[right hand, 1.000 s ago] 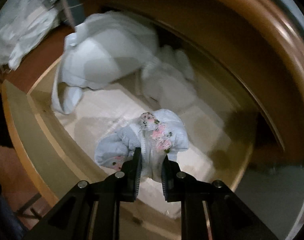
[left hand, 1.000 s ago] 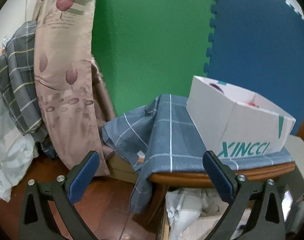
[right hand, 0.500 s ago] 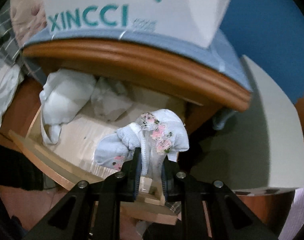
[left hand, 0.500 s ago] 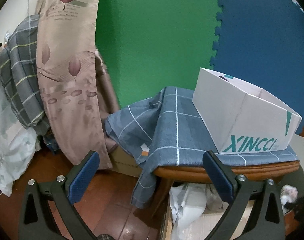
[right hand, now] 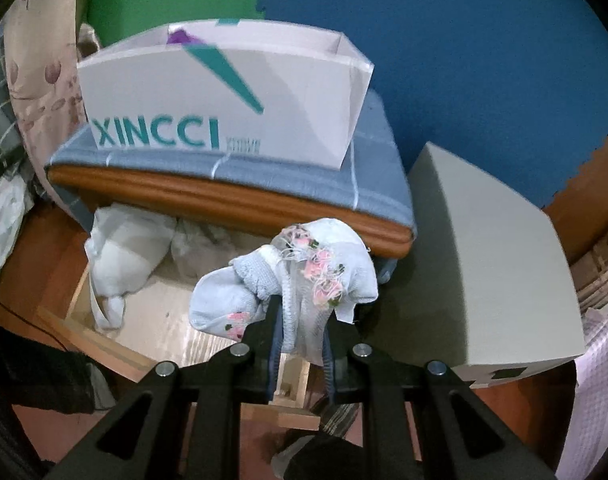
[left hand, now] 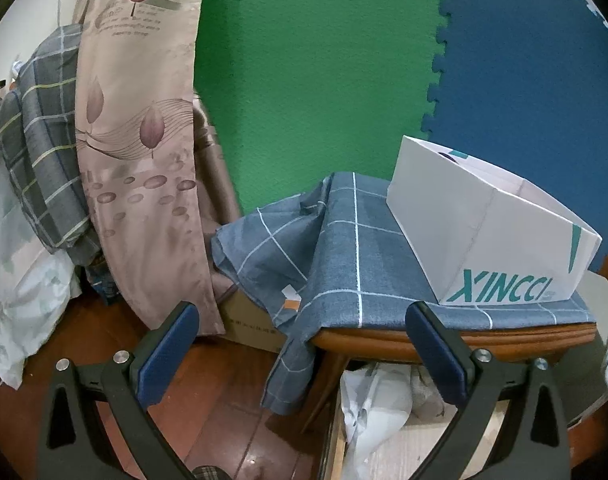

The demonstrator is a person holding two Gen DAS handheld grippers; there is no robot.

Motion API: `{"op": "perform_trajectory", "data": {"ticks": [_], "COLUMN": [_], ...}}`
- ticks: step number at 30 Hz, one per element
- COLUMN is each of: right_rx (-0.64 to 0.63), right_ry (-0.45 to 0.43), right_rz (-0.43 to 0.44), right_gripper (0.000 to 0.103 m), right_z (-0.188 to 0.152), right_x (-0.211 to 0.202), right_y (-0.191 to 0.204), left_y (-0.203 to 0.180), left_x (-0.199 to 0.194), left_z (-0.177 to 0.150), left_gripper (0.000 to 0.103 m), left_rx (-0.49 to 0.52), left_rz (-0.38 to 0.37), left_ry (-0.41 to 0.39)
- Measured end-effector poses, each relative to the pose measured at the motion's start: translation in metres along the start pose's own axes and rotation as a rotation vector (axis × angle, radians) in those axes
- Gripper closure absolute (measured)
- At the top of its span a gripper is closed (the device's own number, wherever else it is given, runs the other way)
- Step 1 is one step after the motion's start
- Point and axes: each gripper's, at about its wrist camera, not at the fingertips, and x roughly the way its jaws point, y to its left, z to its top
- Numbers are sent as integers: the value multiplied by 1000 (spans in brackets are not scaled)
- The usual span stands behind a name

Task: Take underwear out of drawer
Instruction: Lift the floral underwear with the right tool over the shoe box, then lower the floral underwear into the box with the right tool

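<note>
In the right wrist view my right gripper (right hand: 302, 312) is shut on a bunched pale blue piece of underwear (right hand: 304, 268) with pink flower lace, held in the air above the open wooden drawer (right hand: 172, 320). More white garments (right hand: 124, 252) lie at the drawer's back left. In the left wrist view my left gripper (left hand: 304, 332) stands open with nothing between its blue pads, in front of the nightstand's edge (left hand: 444, 340); the drawer (left hand: 388, 440) with white cloth shows below it.
A white XINCCI box (right hand: 220, 104) sits on a blue checked cloth (left hand: 344, 252) on the nightstand. A grey cabinet (right hand: 496, 276) stands to the right. A floral curtain (left hand: 140, 140) and plaid bedding (left hand: 36, 152) hang at the left, above wooden floor (left hand: 224, 420).
My right gripper rose out of the drawer with the underwear and rolled; the nightstand top and the box came into its view. The left gripper stayed almost still.
</note>
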Motion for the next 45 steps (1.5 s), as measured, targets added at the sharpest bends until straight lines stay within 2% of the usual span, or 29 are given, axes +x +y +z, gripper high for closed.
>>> {"op": "perform_trajectory", "data": {"ticks": [9,25,36,40,45], "right_rx": [-6,-19,-16,-2,36], "right_ry": [-72,-163,-275,-291,-270], "right_rz": [-32,0,38,48,58], "right_gripper": [86,86,86,86,86], "right_z": [21,58,136,162,183], "right_x": [-29,-69,-84,-74,-46], "right_y": [3,13,16,16,13], "left_y": [-3,-8,-9,-10,-11], "left_x": [1,-3,-5,-4,-2], "left_z": [-2,-4,-4,-4,-5], "left_gripper": [1,1,1,1,1], "left_rx": [19,31,25,25,25], "left_rz": [-6,-30,-44,-53,-61], "left_ry": [8,4,9,15,24]}}
